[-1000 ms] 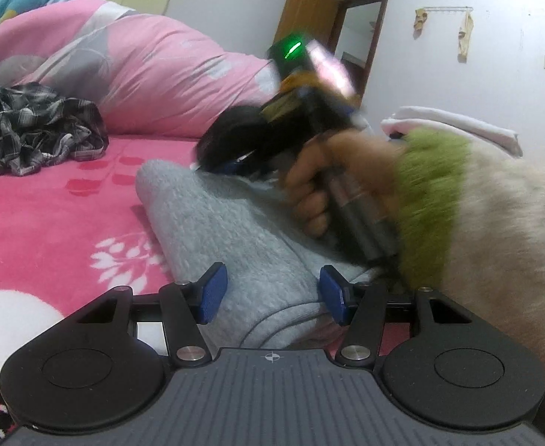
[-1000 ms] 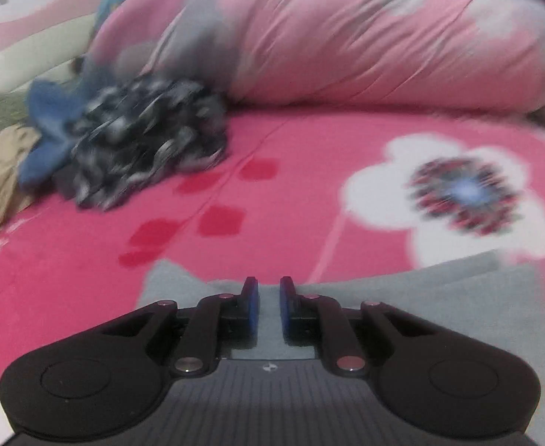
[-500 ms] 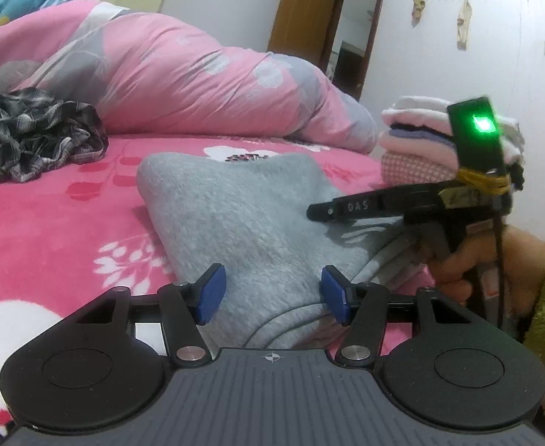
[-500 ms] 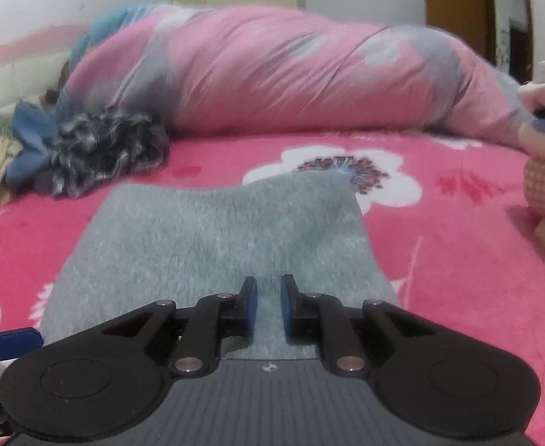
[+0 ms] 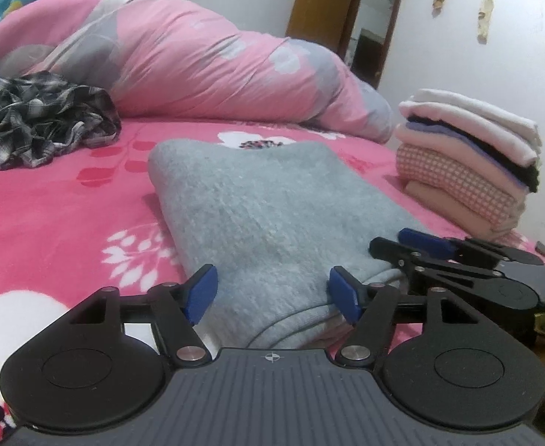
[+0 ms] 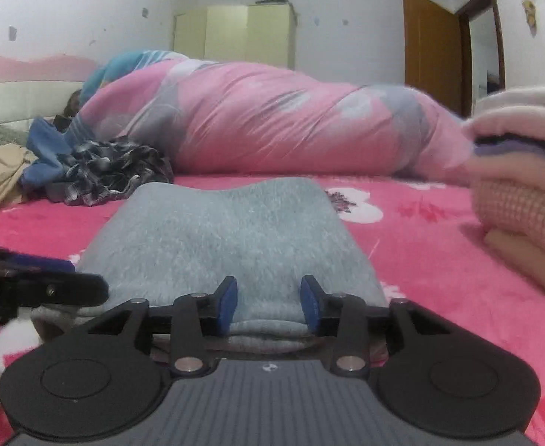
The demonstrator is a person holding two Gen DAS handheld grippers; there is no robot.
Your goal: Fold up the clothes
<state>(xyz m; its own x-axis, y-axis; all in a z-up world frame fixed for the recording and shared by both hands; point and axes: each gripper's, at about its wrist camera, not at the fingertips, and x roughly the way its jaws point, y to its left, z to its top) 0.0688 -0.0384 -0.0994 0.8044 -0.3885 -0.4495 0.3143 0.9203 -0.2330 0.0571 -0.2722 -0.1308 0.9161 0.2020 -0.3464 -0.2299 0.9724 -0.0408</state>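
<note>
closest in, left gripper spread wide, blue pads on either side of the near hem of the grey sweater, nothing pinched between them. seen from the right wrist view, right gripper also parted, though narrower, its pads flanking the same near edge and clamping nothing that can be made out. both tools low at the bed's near side, side by side, right one just off the right corner of the garment, left one at the left-centre of the hem; neither clearly nearer.

straight ahead of both: grey sweater lying on the pink floral bedspread, already doubled into a thick rectangular bundle with layered edges showing at the hem. long axis running away from the grippers, toward the bedding roll, so the short near edge faces the pads head-on. fits either a garment mid-fold with one more lengthwise fold due, or a finished bundle waiting to be lifted; not settled by this view alone.

further right, well apart from the sweater: a neat stack of folded clothes, white on top, dark and lilac layers, pink check below. further left, a crumpled plaid shirt lying loose, with blue and tan garments beside it in the right view. behind all, a rolled pink quilt across the bed.

writing: none legible on the clothes; a small mark on the side of the left tool in the right view, too blurred to read.
</note>
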